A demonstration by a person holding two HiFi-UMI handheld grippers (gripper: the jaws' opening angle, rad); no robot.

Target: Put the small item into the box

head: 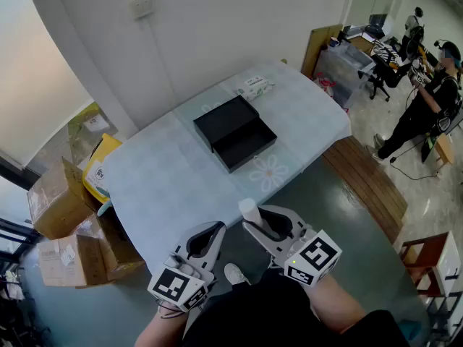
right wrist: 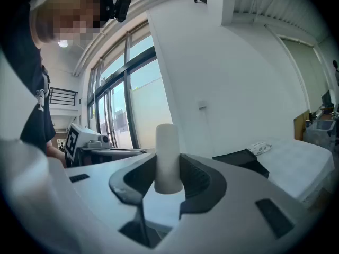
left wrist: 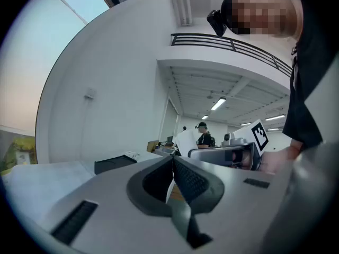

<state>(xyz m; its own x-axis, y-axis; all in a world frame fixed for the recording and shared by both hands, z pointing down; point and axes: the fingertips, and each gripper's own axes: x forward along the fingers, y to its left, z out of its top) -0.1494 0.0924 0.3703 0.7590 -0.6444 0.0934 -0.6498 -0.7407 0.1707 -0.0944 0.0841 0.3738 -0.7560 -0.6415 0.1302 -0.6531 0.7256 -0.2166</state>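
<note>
1. While both grippers hang short of the near table edge, we note the right gripper (right wrist: 168, 173) clamped on the small white cylinder (head: 249, 210); its jaws stand fairly wide because the piece fills the gap, pads pressed on both sides.
2. Cylinder long axis: upright, crosswise to the jaws. The upper part stands clear above them, the lower end sits level with the pads.
3. Left gripper (left wrist: 172, 168): jaws brought together, nothing between them. It carries nothing and sits just beside the right one.
4. Target: black rectangular box (head: 244, 144), lying open as two shallow halves side by side, near the middle of the pale cloth-covered table (head: 166, 179). Both halves look empty.
5. Key relation: the box lies straight ahead of the loaded gripper, well apart from it, across bare cloth. The nearer half faces us cavity up. The right gripper is the better placed, being already loaded.
6. Our judgement: the next move is a forward reach over the nearer half; the cylinder may tip or roll on release.
7. White printed packet (head: 255, 85) rests at the far table edge, out of the path.
</note>
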